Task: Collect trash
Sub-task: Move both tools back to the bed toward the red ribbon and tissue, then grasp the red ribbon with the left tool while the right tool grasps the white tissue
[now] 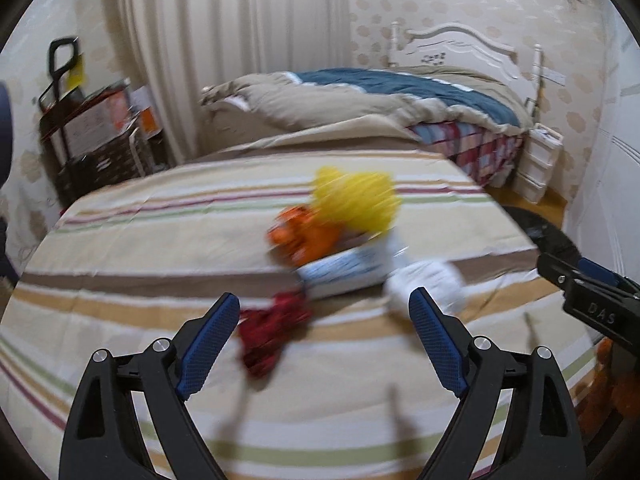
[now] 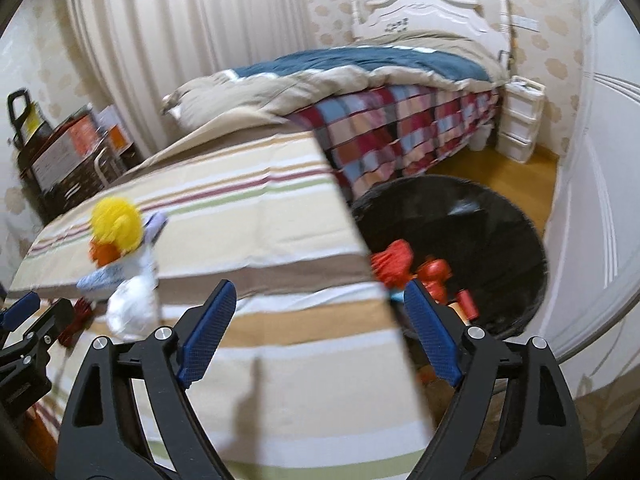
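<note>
Left wrist view, from left to right: a dark cart stacked with boxes (image 1: 94, 128) stands at the upper left by the pleated curtain (image 1: 236, 40). The striped sheet (image 1: 160, 248) covers the surface that fills the middle of the frame; whether it lies on a bed or a desk cannot be told. The left gripper (image 1: 324, 304) reaches in from the bottom edge, its blue pads set wide apart with nothing clamped between them. Just past the left pad lies a red crumpled wrapper (image 1: 274, 330). Above it, at frame centre, the rest of the trash sits in a blurred heap: an orange wrapper (image 1: 304, 236), a yellow bag (image 1: 356, 200) touching it, a pale blue pack (image 1: 344, 270) beneath, and a white crumpled piece (image 1: 430, 282) by the right pad. A bed with a teal-and-beige quilt (image 1: 380, 92) and white headboard fills the upper right, with part of the right gripper at the right edge.

Right wrist view, from left to right: the same heap shows at middle left, with the yellow bag (image 2: 116, 224) on top and the white piece (image 2: 128, 312) lowest. The right gripper (image 2: 320, 302) enters from below, also spread wide and empty. To its right, off the sheet's edge, a black bin (image 2: 500, 240) stands on the wooden floor (image 2: 480, 164) holding red trash (image 2: 394, 264).
</note>
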Motion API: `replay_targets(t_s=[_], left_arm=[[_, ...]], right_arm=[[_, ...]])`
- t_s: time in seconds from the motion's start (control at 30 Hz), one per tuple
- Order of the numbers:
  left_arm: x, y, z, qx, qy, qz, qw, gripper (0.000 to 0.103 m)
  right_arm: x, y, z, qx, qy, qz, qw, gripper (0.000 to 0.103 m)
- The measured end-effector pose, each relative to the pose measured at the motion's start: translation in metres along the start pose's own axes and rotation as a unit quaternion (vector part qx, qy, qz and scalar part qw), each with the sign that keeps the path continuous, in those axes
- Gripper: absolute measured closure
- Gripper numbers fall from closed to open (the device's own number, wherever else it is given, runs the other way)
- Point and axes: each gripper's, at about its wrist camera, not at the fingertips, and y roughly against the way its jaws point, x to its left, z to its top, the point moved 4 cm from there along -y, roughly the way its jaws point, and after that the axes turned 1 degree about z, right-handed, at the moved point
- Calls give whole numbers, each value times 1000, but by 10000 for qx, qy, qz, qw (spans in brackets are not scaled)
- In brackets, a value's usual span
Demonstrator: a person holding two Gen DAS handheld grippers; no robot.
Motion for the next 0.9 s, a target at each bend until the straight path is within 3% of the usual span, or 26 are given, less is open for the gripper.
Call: replay_targets(t_s=[0.23, 0.47, 0.6, 0.73, 0.9], left_arm=[[32, -11, -13, 284, 218, 227, 9991, 17], [40, -22, -20, 580, 288, 83, 9979, 19], [43, -31, -24, 854, 349, -97, 9957, 41], [48, -33, -24, 876, 394, -145, 9953, 49], [54, -32, -24, 822, 378, -104, 9958, 66]], right_arm=[[37, -2, -7, 105, 393, 133, 9991, 19], [62, -6, -13, 257, 677, 248, 9971, 19], [73, -9, -15, 330, 801, 319, 9957, 19], [82, -11, -16, 381, 894, 413, 9944, 19], [90, -11, -17, 356, 951, 457, 9938, 19]])
